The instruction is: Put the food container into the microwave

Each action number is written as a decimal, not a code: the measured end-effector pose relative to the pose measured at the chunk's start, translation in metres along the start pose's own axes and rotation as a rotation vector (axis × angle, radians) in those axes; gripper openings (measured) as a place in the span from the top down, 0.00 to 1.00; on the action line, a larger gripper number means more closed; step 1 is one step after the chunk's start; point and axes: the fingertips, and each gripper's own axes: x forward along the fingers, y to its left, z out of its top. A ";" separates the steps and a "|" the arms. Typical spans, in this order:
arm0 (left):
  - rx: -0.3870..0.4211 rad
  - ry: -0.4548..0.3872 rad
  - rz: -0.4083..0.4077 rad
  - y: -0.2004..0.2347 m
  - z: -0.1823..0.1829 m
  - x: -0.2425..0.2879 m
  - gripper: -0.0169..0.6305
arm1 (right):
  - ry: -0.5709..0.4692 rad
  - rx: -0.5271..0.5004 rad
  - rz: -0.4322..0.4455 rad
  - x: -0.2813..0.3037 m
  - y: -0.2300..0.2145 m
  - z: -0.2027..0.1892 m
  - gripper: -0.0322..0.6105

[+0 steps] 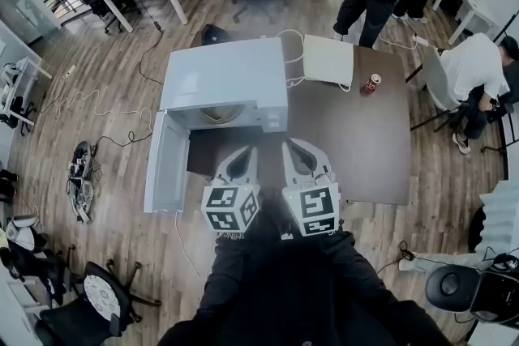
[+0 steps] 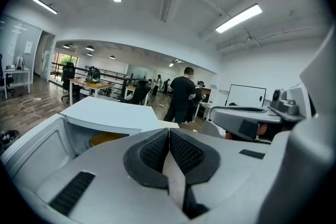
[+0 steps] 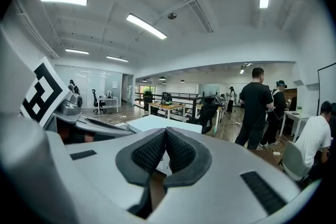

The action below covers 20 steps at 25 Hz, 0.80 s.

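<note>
Found the microwave [image 1: 227,77] on the counter [image 1: 365,150] with its door [image 1: 166,166] swung out to its left; saw the tan, round food container [image 1: 219,114] inside the microwave. Held the left tongs [image 1: 241,164] and right tongs [image 1: 302,160] before the microwave, each pressed together, empty. Spotted a red can [image 1: 373,83] right of the microwave.
</note>
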 end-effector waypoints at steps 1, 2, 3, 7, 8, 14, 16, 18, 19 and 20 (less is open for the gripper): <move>0.000 0.000 0.002 0.000 0.000 0.000 0.92 | 0.000 0.000 0.001 0.000 0.000 0.000 0.91; 0.001 0.000 0.003 -0.001 -0.001 0.001 0.92 | -0.001 0.000 0.003 -0.001 -0.001 -0.001 0.91; 0.001 0.000 0.005 -0.002 -0.002 0.000 0.92 | -0.001 0.001 0.005 -0.001 0.000 -0.001 0.91; 0.006 0.003 0.009 -0.002 -0.001 -0.002 0.92 | -0.004 0.004 0.013 -0.002 0.002 0.001 0.91; 0.006 0.004 0.009 -0.002 0.000 -0.002 0.92 | -0.005 0.004 0.015 -0.001 0.002 0.001 0.91; 0.011 0.010 0.019 0.001 -0.005 -0.006 0.92 | -0.006 0.011 0.018 -0.002 0.006 -0.002 0.91; 0.011 0.014 0.019 0.001 -0.006 -0.007 0.92 | -0.006 0.017 0.016 -0.002 0.005 -0.003 0.91; 0.014 0.017 0.017 0.001 -0.007 -0.006 0.92 | -0.006 0.021 0.012 -0.003 0.005 -0.004 0.91; 0.015 0.017 0.016 0.001 -0.007 -0.006 0.92 | -0.007 0.021 0.011 -0.002 0.005 -0.004 0.91; 0.016 0.017 0.015 0.001 -0.007 -0.004 0.92 | -0.008 0.021 0.011 -0.002 0.004 -0.004 0.91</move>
